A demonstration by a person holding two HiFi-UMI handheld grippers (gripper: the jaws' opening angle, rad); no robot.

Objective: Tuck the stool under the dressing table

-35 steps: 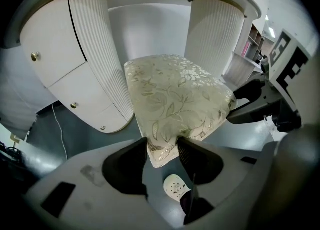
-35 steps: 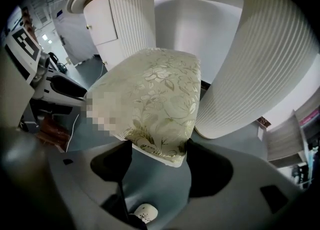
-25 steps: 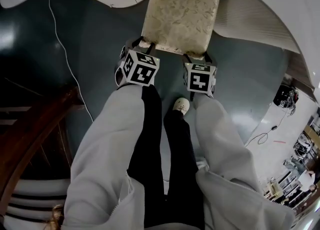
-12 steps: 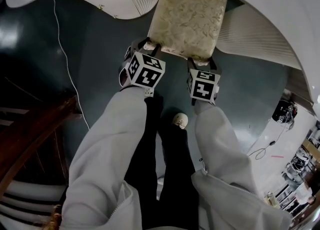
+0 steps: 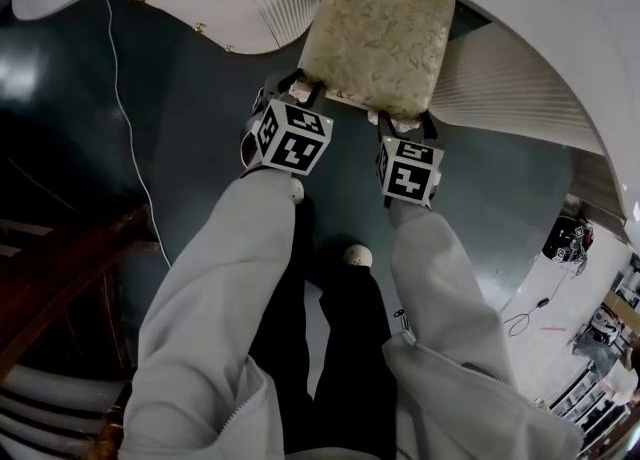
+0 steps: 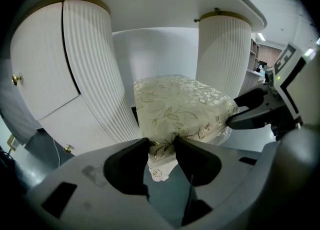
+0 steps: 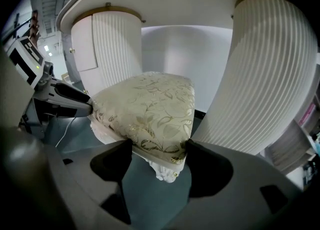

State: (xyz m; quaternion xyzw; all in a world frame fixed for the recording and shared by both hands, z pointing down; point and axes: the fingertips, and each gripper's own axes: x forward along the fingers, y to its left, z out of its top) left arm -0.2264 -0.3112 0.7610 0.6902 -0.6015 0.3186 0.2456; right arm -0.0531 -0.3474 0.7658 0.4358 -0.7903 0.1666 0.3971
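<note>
The stool [image 5: 385, 33] has a cream cushion with a gold leaf pattern and carved white legs. It stands between the dressing table's two fluted white pedestals [image 6: 95, 74], its far part under the white table top [image 5: 560, 8]. My left gripper [image 6: 161, 143] is shut on the cushion's near left corner; its jaws have just been closing with that corner between them. My right gripper [image 7: 159, 146] is shut wide on the near right corner of the stool [image 7: 150, 104]. In the head view both marker cubes sit just behind the seat's near edge.
A white cable [image 5: 125, 118] runs over the dark floor at left. Dark wooden furniture [image 5: 60, 278] stands at the lower left. The person's legs and a white shoe [image 5: 357, 256] are behind the grippers. The left pedestal has a door with a gold knob [image 6: 17, 79].
The stool has slid further in under the table top, and both grippers have gone forward with it. The person's feet have stepped after them.
</note>
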